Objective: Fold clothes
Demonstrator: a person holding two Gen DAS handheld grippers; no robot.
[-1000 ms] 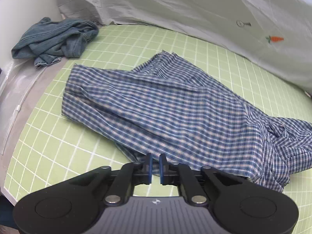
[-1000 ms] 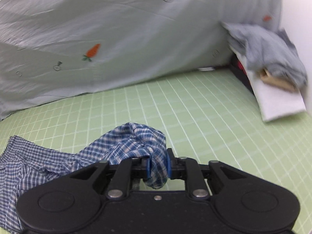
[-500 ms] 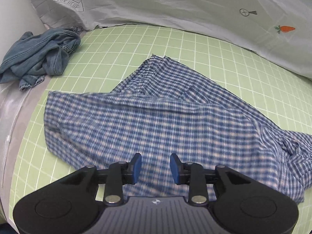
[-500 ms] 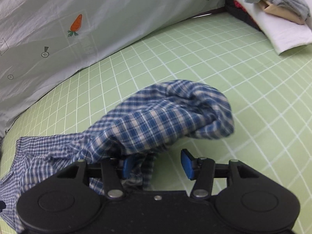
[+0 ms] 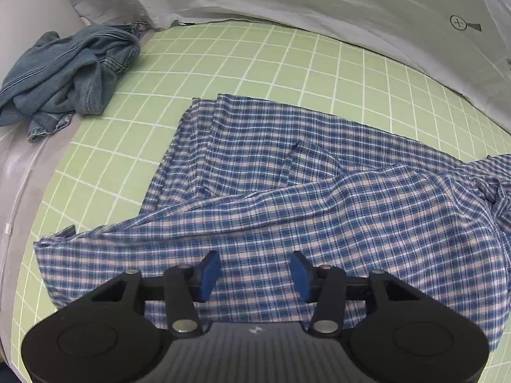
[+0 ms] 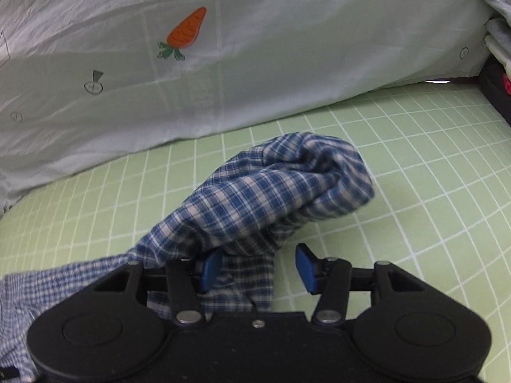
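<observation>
A blue-and-white checked garment (image 5: 306, 198) lies spread and creased across the green grid mat (image 5: 255, 63). My left gripper (image 5: 254, 274) hovers over its near edge, open, with nothing pinched between the blue pads (image 5: 209, 271). In the right wrist view the garment's bunched end (image 6: 281, 188) mounds up just ahead of my right gripper (image 6: 257, 269), which is open; loose cloth lies between and under its fingers, touching the left pad (image 6: 209, 268).
A crumpled denim garment (image 5: 67, 73) sits at the mat's far left edge. A pale sheet with a carrot print (image 6: 186, 30) drapes along the back. Stacked items (image 6: 498, 51) stand at the far right. Bare mat (image 6: 431, 172) lies to the right of the bunched end.
Both grippers went from shut to open, letting go of the checked garment. It dropped onto the mat and now lies flatter, and the left gripper has moved in over it.
</observation>
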